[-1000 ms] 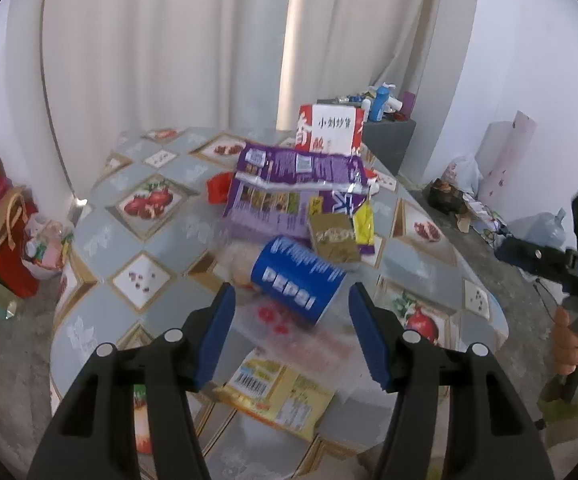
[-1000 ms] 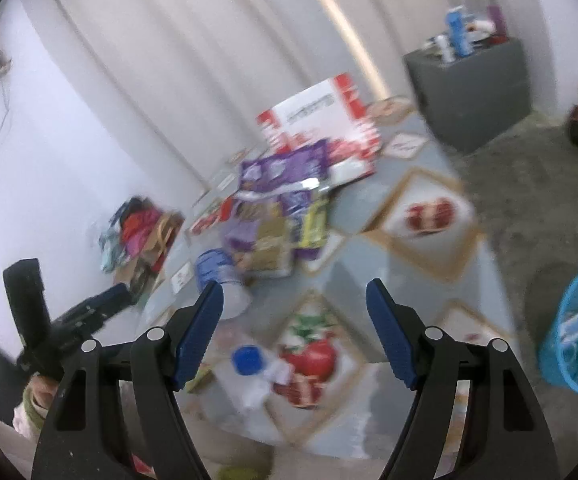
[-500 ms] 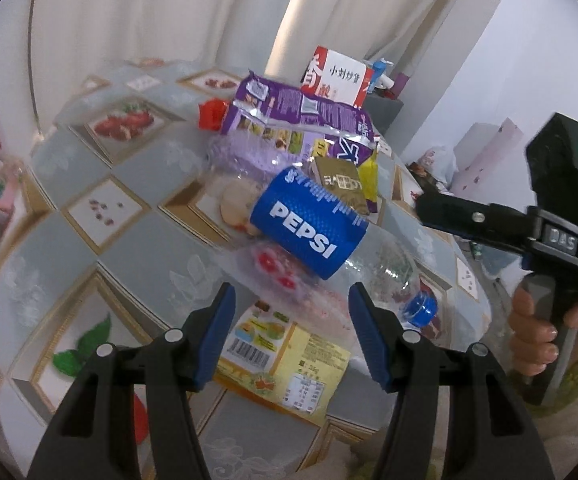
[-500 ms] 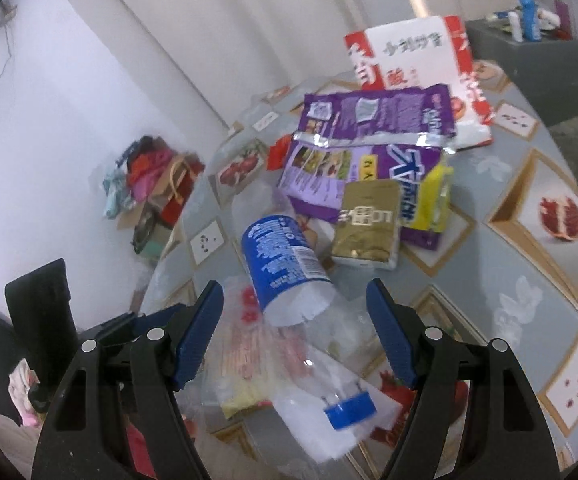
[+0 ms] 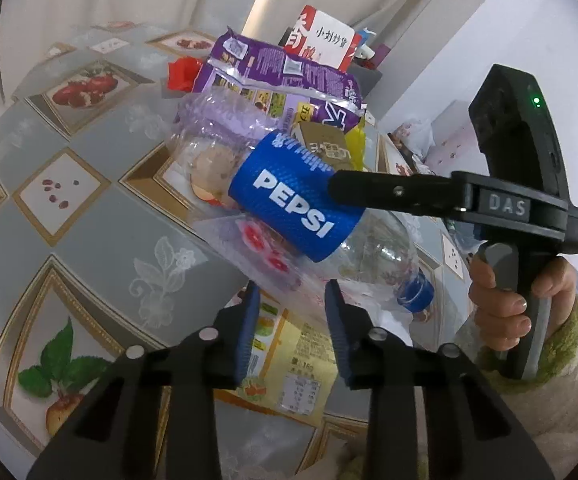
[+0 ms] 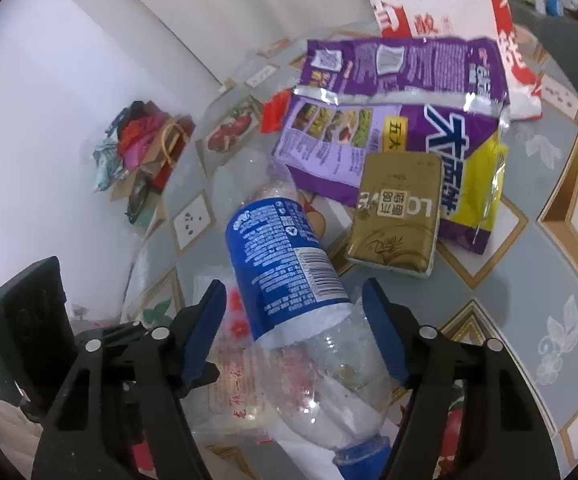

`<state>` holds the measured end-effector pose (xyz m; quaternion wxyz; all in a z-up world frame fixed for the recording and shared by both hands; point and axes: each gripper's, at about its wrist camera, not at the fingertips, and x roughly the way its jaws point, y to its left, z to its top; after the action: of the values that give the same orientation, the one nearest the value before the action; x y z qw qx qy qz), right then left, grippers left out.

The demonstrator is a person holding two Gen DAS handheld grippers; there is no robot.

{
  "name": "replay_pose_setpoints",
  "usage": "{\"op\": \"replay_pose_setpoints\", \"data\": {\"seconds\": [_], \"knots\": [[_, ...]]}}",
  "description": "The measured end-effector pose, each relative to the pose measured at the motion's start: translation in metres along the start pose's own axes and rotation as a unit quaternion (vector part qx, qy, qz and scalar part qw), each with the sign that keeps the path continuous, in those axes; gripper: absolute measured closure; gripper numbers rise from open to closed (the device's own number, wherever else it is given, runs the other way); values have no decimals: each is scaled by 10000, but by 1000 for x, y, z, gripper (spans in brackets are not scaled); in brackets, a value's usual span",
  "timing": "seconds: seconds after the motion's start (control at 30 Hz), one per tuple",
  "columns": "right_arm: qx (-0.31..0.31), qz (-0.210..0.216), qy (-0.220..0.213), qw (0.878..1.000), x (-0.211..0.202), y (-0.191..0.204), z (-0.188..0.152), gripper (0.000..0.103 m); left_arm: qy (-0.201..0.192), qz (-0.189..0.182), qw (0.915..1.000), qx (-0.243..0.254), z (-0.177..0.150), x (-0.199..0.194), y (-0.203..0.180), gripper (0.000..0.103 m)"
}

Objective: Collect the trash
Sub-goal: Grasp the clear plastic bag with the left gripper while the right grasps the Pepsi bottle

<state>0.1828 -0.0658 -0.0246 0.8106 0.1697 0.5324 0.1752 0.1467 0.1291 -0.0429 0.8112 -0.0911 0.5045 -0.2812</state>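
An empty Pepsi bottle (image 5: pixel 297 208) with a blue label and blue cap lies on its side on the patterned table (image 5: pixel 89 220); in the right wrist view the bottle (image 6: pixel 289 264) lies between my open right gripper's (image 6: pixel 295 312) jaws, which straddle it without touching. My left gripper (image 5: pixel 289 300) is open over a clear plastic bag (image 5: pixel 273 256) with red print and a yellow snack wrapper (image 5: pixel 301 360) at the table's near edge. The right gripper (image 5: pixel 393 194) reaches in from the right in the left wrist view.
Behind the bottle lie a purple snack bag (image 6: pixel 401 92), a gold packet (image 6: pixel 397 220), a yellow wrapper (image 6: pixel 485 196), a red scrap (image 5: pixel 183 72) and a red-and-white bag (image 6: pixel 445 8). Bags and clutter (image 6: pixel 145 148) sit on the floor beyond the table.
Both grippers moved closer to the table. The right gripper now straddles the Pepsi bottle. The left gripper's jaws have narrowed and sit lower over the plastic bag.
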Motion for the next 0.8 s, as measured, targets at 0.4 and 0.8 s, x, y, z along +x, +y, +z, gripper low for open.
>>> {"op": "replay_pose_setpoints", "data": {"seconds": [0.4,0.8], "knots": [[205,-74,183,9996,6,2,-5,46,6,-175,9998,-44,10,7,10,90],[7,-206,478,9986,11,8,-6,43,-106,106,9999,-85,11,7,3,96]]}}
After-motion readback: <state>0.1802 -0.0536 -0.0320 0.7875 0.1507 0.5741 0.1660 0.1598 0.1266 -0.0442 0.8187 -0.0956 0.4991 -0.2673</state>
